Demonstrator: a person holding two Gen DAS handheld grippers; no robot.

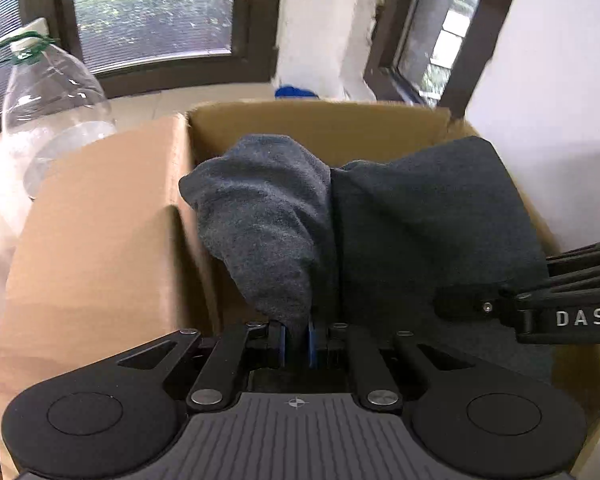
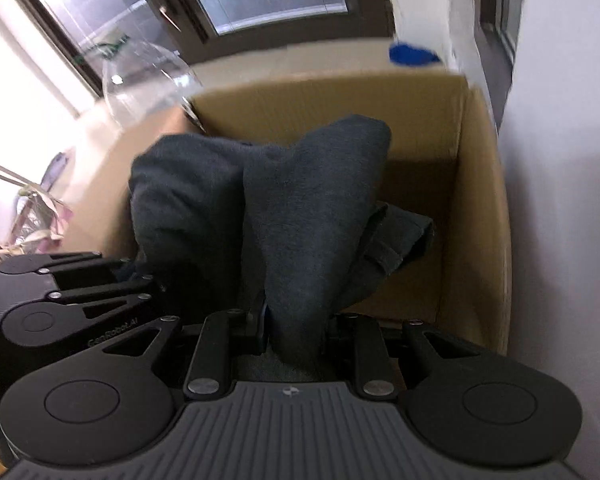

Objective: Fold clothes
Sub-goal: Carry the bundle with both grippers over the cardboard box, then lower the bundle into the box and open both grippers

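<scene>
A dark grey garment [image 1: 419,232] hangs bunched over an open cardboard box [image 1: 100,208]. My left gripper [image 1: 297,342] is shut on a fold of the garment, blue pads pinching the cloth. My right gripper [image 2: 294,332] is shut on another fold of the same garment [image 2: 311,208], held over the box [image 2: 479,200]. The right gripper also shows at the right edge of the left wrist view [image 1: 539,304]. The left gripper also shows at the left of the right wrist view [image 2: 80,292]. The garment's lower part drops into the box.
A clear plastic bottle [image 1: 48,120] with a green strap stands left of the box, also in the right wrist view [image 2: 148,84]. Windows and a sill run behind. A blue object [image 1: 296,91] lies behind the box. A white wall is on the right.
</scene>
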